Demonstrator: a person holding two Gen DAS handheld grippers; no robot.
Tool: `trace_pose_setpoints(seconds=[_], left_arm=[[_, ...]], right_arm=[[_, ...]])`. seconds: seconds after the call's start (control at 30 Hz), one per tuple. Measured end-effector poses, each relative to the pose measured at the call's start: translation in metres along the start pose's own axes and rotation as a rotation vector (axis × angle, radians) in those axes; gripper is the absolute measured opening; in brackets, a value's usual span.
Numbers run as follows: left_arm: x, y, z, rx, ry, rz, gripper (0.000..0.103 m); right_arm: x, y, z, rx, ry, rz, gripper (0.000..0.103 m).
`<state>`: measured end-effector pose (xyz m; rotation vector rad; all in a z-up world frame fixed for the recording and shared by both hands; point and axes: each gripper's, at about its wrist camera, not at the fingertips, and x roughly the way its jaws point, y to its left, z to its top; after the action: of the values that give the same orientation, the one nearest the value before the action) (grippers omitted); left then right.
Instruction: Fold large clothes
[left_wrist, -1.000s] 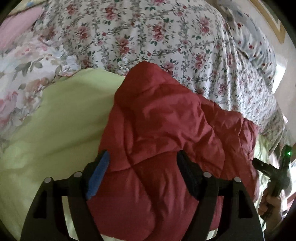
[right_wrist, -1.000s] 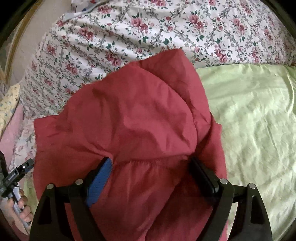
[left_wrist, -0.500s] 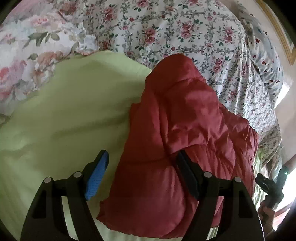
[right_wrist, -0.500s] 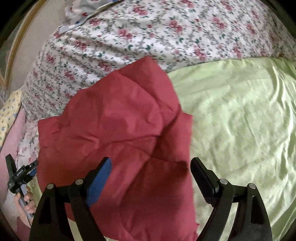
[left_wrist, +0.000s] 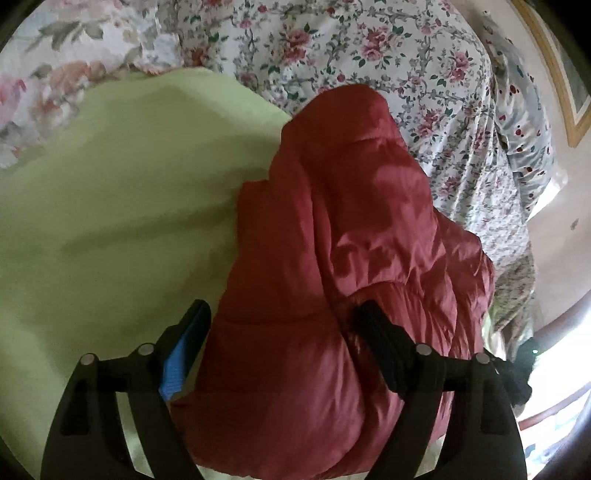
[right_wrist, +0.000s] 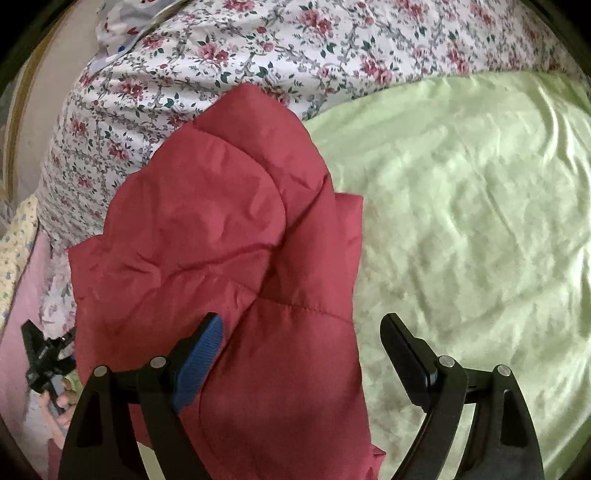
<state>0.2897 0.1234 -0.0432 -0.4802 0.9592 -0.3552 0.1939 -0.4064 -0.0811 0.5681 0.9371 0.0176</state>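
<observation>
A dark red puffy quilted jacket (left_wrist: 354, 266) lies bunched and folded over itself on a light green sheet (left_wrist: 110, 229); it also shows in the right wrist view (right_wrist: 221, 266). My left gripper (left_wrist: 284, 325) is open, with its fingers on either side of the jacket's near bulge, not closed on it. My right gripper (right_wrist: 299, 339) is open above the jacket's near right edge, with its right finger over the green sheet (right_wrist: 461, 221). The other gripper shows at the right edge of the left view (left_wrist: 517, 376) and at the left edge of the right view (right_wrist: 44, 362).
A white bedspread with red roses (left_wrist: 388, 51) lies beyond the jacket, also in the right view (right_wrist: 258, 48). A pale floral pillow (left_wrist: 48, 66) sits far left. A pink cloth (right_wrist: 22, 302) lies at the left. A framed picture (left_wrist: 569, 85) hangs on the wall.
Both grippers have drawn back from the jacket and stay open. The jacket has dropped flatter onto the sheet, and more green sheet shows beside it.
</observation>
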Motion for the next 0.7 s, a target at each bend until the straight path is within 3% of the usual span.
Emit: trace_pose_setpoints(seconds=[0.23,0.47,0.57,0.63,0.7], left_arm=[[0.017,0.003,0.0,-0.037,0.046,-0.064,0.087],[0.043,-0.002,0.003,-0.07,0.1,-0.11,0.098],[0.047,-0.005,0.004,-0.062,0.107,-0.112,0.098],[0.047,-0.005,0.003,-0.049,0.113,-0.112,0.092],[0.045,-0.008,0.002,-0.031,0.112,-0.108,0.079]], right_arm=[[0.016,-0.014,-0.002,0.063,0.029,0.061,0.096],[0.037,-0.005,-0.001,0.084,0.08,0.178,0.096],[0.042,0.0,-0.002,0.079,0.088,0.182,0.097],[0.044,0.001,-0.002,0.083,0.093,0.188,0.096],[0.042,0.001,-0.003,0.081,0.102,0.191,0.091]])
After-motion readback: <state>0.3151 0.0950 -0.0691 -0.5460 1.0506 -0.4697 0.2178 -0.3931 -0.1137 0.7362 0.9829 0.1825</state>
